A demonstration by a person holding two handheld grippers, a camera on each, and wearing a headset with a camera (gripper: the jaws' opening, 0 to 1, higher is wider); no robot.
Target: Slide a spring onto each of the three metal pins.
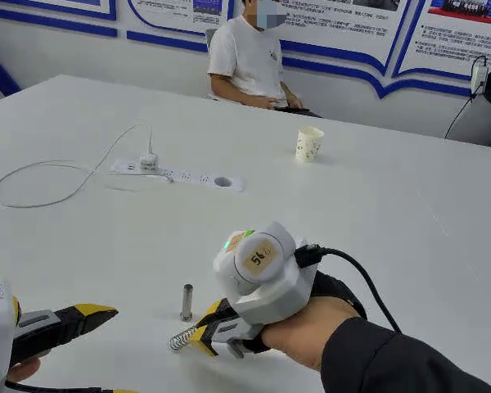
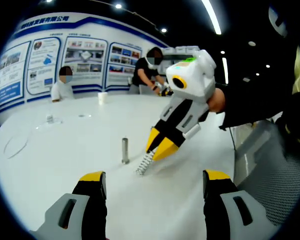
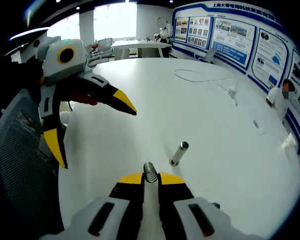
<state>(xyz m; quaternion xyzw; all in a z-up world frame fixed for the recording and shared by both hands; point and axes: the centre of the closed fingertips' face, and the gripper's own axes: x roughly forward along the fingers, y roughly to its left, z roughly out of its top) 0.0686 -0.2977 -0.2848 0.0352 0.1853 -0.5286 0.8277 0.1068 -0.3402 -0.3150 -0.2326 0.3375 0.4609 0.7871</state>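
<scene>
A single metal pin [image 1: 186,301] stands upright on the white table [image 1: 368,213]; the pin [image 2: 125,150] also shows in the left gripper view and again [image 3: 179,153] in the right gripper view. My right gripper [image 1: 198,333] is shut on a coiled spring [image 1: 182,337], whose free end points left and rests low near the tabletop, just right of and below the pin. The spring [image 3: 150,172] sticks out between the yellow tips. My left gripper [image 1: 106,315] is open at the lower left, apart from the pin; between its wide yellow tips [image 2: 152,179] lies bare table.
A white power strip [image 1: 180,174] with a plugged charger and looping cable [image 1: 41,176] lies mid-table. A paper cup [image 1: 308,144] stands farther back. A person in a white shirt [image 1: 245,57] sits at the far edge.
</scene>
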